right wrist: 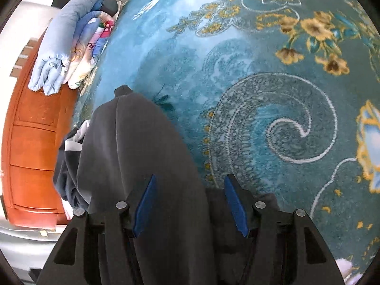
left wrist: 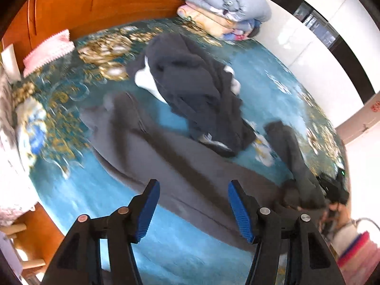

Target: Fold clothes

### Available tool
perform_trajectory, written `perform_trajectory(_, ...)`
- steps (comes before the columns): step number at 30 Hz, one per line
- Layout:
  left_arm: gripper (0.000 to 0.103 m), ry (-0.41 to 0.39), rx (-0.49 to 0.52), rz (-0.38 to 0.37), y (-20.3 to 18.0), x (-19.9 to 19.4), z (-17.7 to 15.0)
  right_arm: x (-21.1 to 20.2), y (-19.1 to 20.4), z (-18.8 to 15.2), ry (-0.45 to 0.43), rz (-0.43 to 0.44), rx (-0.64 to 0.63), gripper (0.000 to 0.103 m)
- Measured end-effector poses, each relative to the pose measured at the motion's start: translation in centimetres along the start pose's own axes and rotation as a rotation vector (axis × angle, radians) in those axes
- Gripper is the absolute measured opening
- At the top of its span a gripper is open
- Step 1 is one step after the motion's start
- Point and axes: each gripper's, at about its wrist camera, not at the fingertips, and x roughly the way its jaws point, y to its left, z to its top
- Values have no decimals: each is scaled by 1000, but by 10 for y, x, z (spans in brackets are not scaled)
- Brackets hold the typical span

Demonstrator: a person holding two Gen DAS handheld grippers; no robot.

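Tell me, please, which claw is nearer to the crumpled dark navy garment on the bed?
Left, probably. The left claw hangs open over the gray garment, facing the navy garment just beyond. The right claw sees it only at its left edge.

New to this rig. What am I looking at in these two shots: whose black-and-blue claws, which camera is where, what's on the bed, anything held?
No robot: a person holds a two-finger gripper in each hand, with a fisheye camera on each looking along the fingers. One picture is from the left gripper, the other from the right gripper. Both are open and hold nothing. On the teal floral bedspread lies a spread grey garment, with a crumpled dark garment beyond it. Folded quilts are stacked by the wooden headboard.
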Motion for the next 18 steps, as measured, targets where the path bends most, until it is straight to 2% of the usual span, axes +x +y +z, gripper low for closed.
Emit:
perform_trajectory(1, 64, 20, -1, -9, -2, 5, -5, -1, 0, 0, -1, 16, -1, 59)
perform_trajectory(2, 64, 35, -6, -8, -4, 8, -8, -4, 1, -1, -3, 37, -4, 52)
perform_trajectory(3, 64, 48, -12, -6, -5, 10, -11, -6, 2, -1, -4, 57, -7, 25)
perform_trajectory(4, 64, 50, -21, -10, -5, 11, -12, -7, 4, -3, -6, 76, -12, 9)
perform_trajectory(13, 64, 28, -83, -41, 2, 2, -19, -53, 34, -29, -52, 413, -47, 3)
perform_trajectory(15, 64, 24, -100, -52, 4, -1, -22, -69, 52, -36, -70, 510, -69, 3)
perform_trajectory(18, 64, 14, -125, -70, 8, -5, -25, -88, 89, -54, -80, 607, -170, 3)
